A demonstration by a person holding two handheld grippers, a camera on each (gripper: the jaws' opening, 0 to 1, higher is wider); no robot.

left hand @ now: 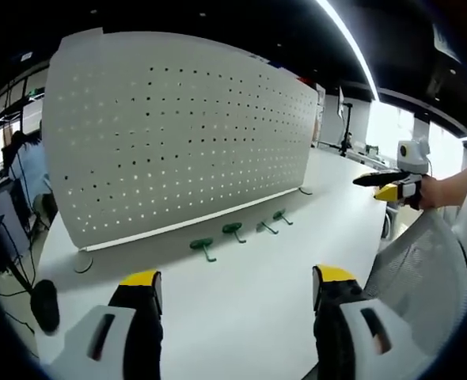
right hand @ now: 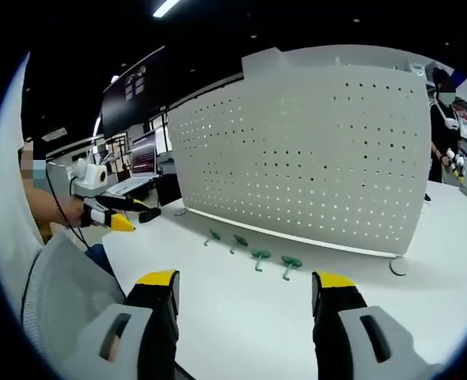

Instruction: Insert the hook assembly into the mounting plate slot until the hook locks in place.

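Left gripper view: my left claw [left hand: 235, 294] hangs released over the white desk [left hand: 241, 317]; four green hooks [left hand: 233, 231] lie ahead in a row along the pegboard [left hand: 178, 127] foot.

Right gripper view: my right claw [right hand: 245, 297], also released, faces the hooks [right hand: 259, 256] straight ahead, seemingly nearer.

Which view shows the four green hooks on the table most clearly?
The right gripper view: the green hooks lie in a row before the white pegboard, near the picture's middle, evenly spread, their round heads plain. The left gripper view shows the same hooks too, but the far ones look smaller.
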